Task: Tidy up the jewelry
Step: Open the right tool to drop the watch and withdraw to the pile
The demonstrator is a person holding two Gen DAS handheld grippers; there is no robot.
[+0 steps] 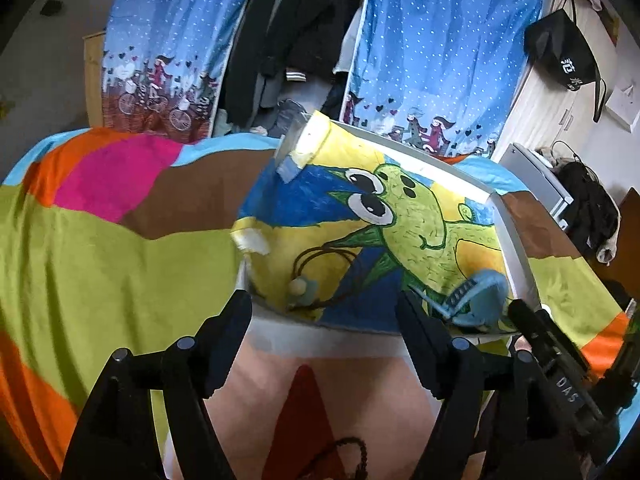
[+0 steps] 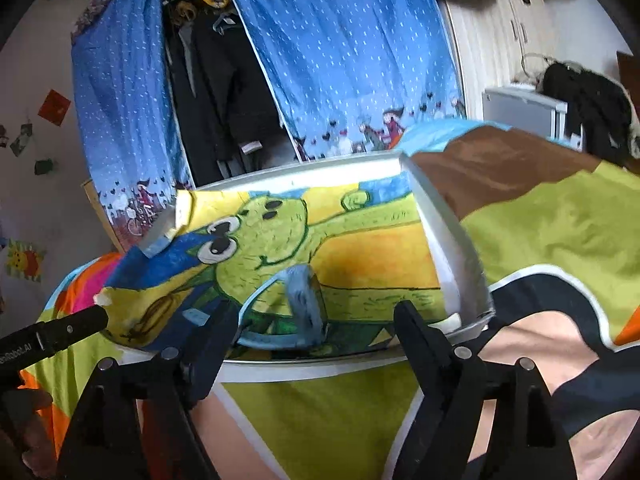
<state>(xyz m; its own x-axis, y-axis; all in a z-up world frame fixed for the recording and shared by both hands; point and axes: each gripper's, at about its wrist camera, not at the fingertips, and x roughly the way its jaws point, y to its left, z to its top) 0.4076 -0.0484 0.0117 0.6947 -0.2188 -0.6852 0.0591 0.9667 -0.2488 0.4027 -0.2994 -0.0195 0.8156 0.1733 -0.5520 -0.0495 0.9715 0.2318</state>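
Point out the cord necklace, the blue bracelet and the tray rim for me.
cord necklace [image 1: 304, 286]: left wrist view, on its pale pendant.
blue bracelet [image 2: 306, 300]: right wrist view, on its wide band.
tray [image 1: 516, 248]: left wrist view, on its white right rim.

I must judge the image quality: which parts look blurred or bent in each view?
Left wrist view: the blue band in the tray is smeared, the curtains bow from fisheye. Right wrist view: the same band is blurred, and the tray rim curves.

We see a beaded string [image 1: 352, 454] cut off by the bottom edge. The blue band [image 2: 304, 300] near the tray's front edge is blurred.
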